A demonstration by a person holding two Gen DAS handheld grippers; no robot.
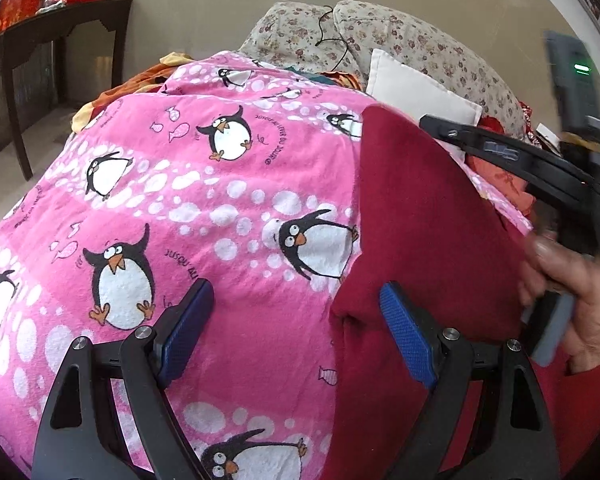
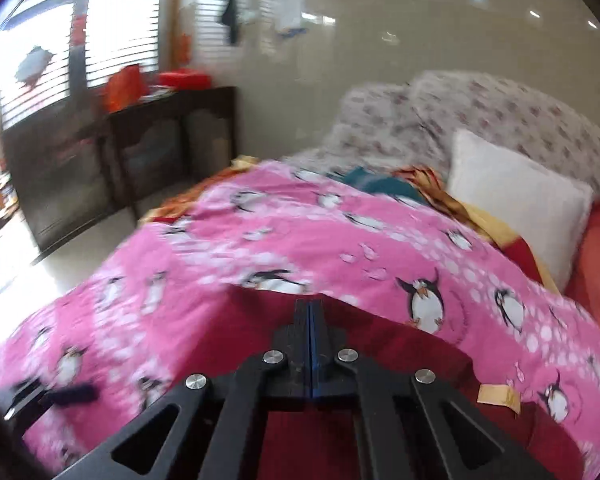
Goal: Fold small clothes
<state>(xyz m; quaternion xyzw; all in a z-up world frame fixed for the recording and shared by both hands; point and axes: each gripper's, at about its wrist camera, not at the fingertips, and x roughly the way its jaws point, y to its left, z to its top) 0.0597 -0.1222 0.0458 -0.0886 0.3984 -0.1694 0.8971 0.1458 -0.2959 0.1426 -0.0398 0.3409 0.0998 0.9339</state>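
Note:
A dark red garment (image 1: 428, 216) lies on a pink penguin-print blanket (image 1: 204, 200), its far part lifted into a peak. My left gripper (image 1: 296, 320) is open and empty, with its right blue pad (image 1: 408, 332) over the garment's left edge. The right gripper reaches in from the right in the left wrist view (image 1: 512, 160), held by a hand (image 1: 572, 292). In the right wrist view my right gripper (image 2: 310, 320) has its jaws pressed together over the red garment (image 2: 380, 352); I cannot see cloth between them. A tan label (image 2: 498, 396) shows on the garment.
A white pillow (image 1: 416, 88) and floral bedding (image 1: 380, 36) lie at the head of the bed. Orange and teal clothes (image 2: 380, 184) are heaped past the blanket. A dark wooden side table (image 1: 60, 24) stands left of the bed.

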